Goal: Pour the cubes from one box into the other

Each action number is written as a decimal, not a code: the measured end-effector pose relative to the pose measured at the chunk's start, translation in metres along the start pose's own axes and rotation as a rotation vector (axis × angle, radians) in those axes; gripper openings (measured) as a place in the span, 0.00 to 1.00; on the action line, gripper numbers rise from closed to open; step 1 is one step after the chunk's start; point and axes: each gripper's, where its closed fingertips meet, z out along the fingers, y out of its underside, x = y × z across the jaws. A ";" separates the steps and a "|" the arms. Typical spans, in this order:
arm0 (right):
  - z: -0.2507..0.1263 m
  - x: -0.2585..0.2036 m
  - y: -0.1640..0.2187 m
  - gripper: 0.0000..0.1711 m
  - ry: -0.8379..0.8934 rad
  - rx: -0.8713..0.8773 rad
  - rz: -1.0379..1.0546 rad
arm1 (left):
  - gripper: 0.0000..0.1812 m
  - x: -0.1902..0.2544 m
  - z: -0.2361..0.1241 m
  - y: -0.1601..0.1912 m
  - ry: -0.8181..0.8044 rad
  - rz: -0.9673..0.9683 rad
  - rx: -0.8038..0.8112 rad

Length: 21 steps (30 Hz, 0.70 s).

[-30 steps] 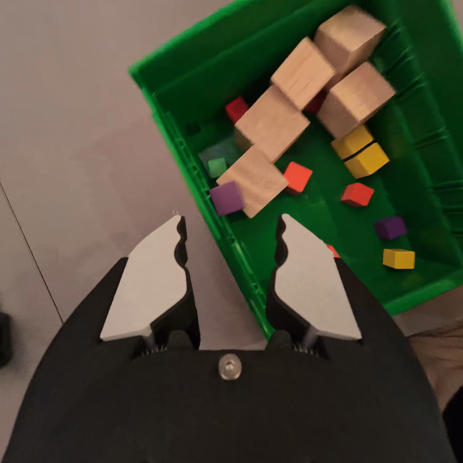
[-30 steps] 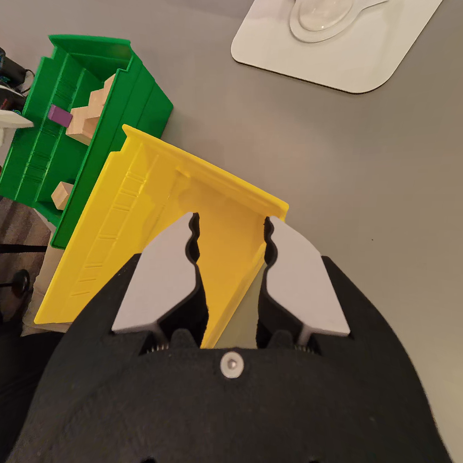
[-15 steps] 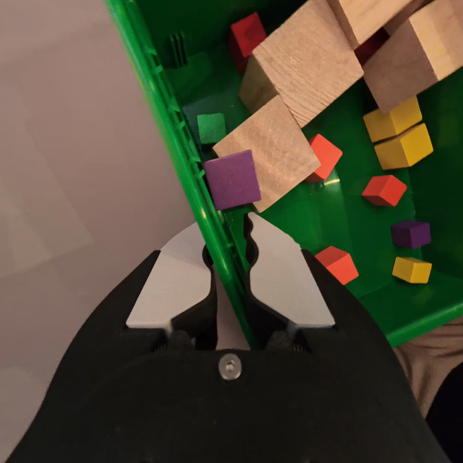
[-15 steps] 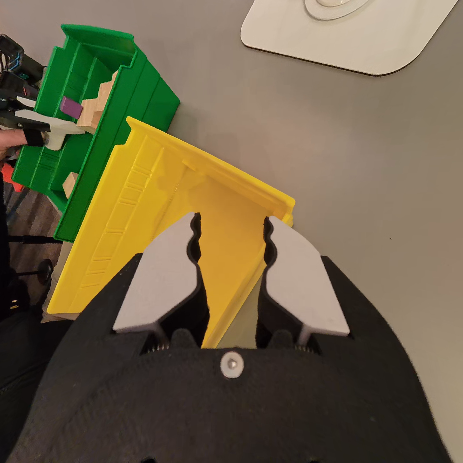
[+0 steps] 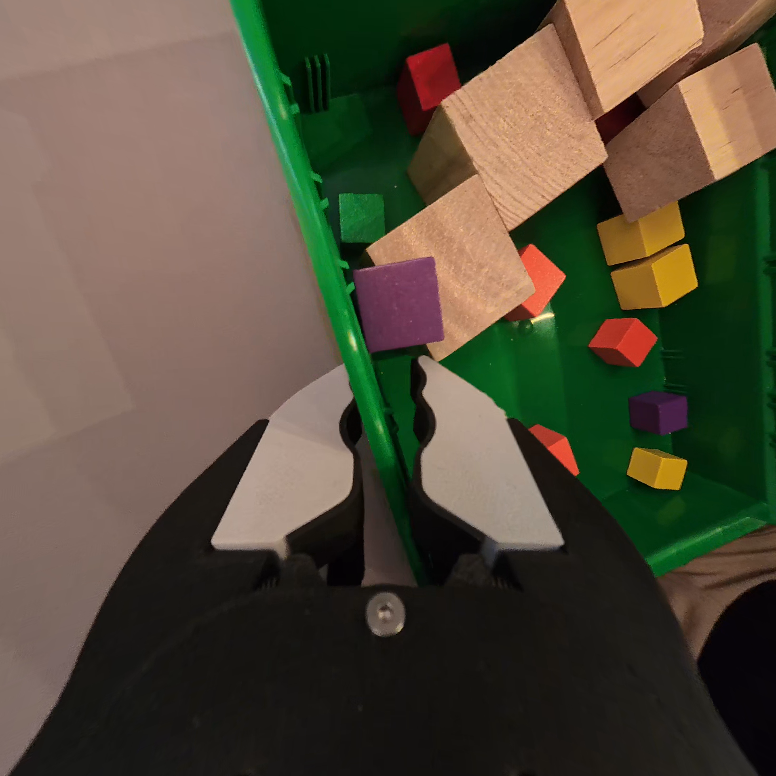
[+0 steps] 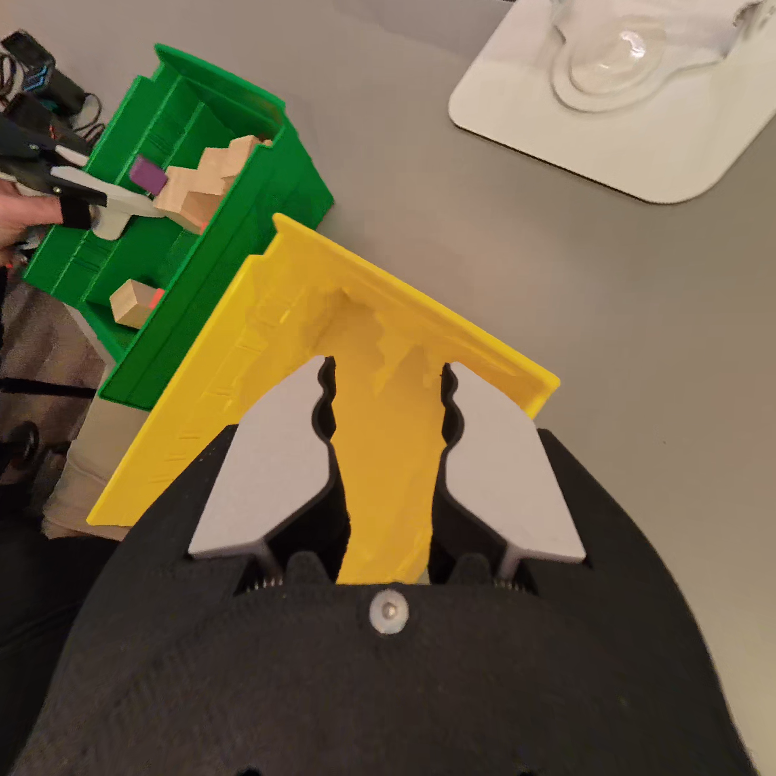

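The green box (image 5: 714,520) holds several large wooden cubes (image 5: 516,138) and small ones: purple (image 5: 399,304), yellow (image 5: 646,256), red (image 5: 621,342) and green (image 5: 361,216). My left gripper (image 5: 384,373) straddles the box's left wall, one finger outside and one inside, shut on it just below the purple cube. In the right wrist view the green box (image 6: 294,189) stands beside the yellow box (image 6: 201,403), whose visible inside is empty. My right gripper (image 6: 386,363) is open over the yellow box's near end and holds nothing. The left gripper (image 6: 121,201) shows there too.
A white mat (image 6: 525,138) with a clear glass piece (image 6: 609,71) lies at the far right of the grey table (image 6: 630,378). The boxes sit near the table's left edge, with floor beyond. A person's hand (image 6: 21,214) and black cables (image 6: 42,75) are at the left.
My left gripper moved in from open above the table and closed on the green box's wall. My right gripper stayed open and shifted a little over the yellow box.
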 end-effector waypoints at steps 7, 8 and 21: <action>0.025 -0.079 -0.016 0.26 -0.045 -0.083 -0.150 | 0.24 -0.005 -0.023 -0.024 0.057 -0.005 0.112; 0.035 -0.088 -0.016 0.26 -0.040 -0.127 -0.167 | 0.25 -0.005 -0.023 -0.029 0.058 0.003 0.109; 0.182 -0.089 -0.084 0.23 0.027 -0.478 -0.156 | 0.18 -0.031 -0.004 -0.100 -0.088 0.123 -0.020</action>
